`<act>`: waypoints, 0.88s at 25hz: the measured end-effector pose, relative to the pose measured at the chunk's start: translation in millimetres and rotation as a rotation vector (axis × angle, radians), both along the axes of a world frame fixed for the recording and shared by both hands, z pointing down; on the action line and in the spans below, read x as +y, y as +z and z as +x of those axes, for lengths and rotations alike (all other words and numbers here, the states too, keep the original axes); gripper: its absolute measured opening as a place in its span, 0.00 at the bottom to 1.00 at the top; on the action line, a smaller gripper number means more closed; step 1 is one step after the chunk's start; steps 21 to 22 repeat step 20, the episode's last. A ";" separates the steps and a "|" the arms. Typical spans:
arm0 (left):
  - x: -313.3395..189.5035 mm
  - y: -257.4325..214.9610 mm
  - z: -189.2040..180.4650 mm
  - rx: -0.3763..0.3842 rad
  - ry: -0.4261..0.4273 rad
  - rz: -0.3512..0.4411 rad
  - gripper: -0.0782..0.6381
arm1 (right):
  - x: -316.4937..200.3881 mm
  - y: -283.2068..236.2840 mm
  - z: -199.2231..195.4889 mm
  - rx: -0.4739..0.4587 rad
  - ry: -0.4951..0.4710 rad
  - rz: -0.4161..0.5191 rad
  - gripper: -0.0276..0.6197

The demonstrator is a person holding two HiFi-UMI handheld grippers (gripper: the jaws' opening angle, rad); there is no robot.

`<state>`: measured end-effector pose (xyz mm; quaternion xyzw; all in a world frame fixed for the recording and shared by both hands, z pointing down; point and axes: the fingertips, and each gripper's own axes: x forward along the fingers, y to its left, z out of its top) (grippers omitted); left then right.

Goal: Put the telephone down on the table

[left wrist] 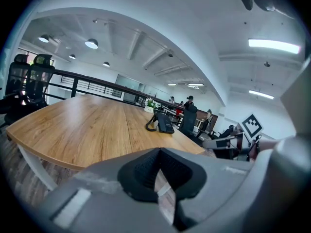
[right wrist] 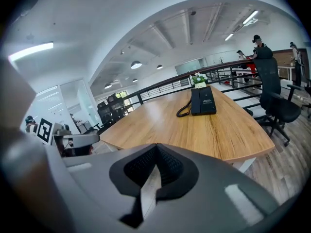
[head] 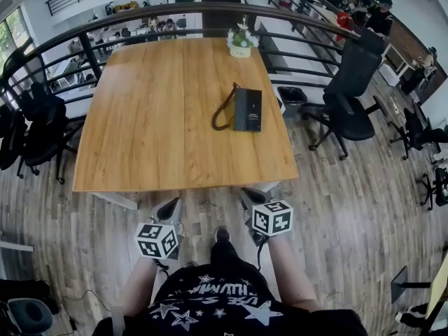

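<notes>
A black telephone [head: 247, 109] lies flat on the right half of the wooden table [head: 154, 124], its coiled cord [head: 222, 115] looped at its left side. Both grippers hang over the floor just short of the table's near edge, apart from the phone. The left gripper [head: 170, 206] is shut and holds nothing; the right gripper [head: 250, 195] is likewise shut and empty. Beyond the left gripper [left wrist: 159, 152] in its own view, the telephone [left wrist: 165, 123] sits far off on the table [left wrist: 82, 127]. The right gripper [right wrist: 156, 147] points toward the telephone [right wrist: 204, 101] across the table [right wrist: 194, 130].
A small potted plant [head: 240, 43] stands at the table's far edge. Black office chairs [head: 348, 93] stand to the right, more chairs [head: 33, 128] to the left. A dark railing [head: 175, 9] curves behind the table, with a bin [head: 292, 99] near the right side. Wooden floor lies around.
</notes>
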<state>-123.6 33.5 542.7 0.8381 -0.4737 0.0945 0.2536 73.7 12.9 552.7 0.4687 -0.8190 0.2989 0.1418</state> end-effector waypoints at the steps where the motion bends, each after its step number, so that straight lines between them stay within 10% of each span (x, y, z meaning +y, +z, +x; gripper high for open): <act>1: 4.9 -0.6 -1.9 0.001 0.000 0.000 0.11 | 5.1 -1.1 -1.3 -0.002 0.003 0.000 0.04; 22: 99.9 5.4 -76.3 -0.028 0.005 0.012 0.11 | 103.8 8.7 -66.9 -0.028 0.041 0.003 0.04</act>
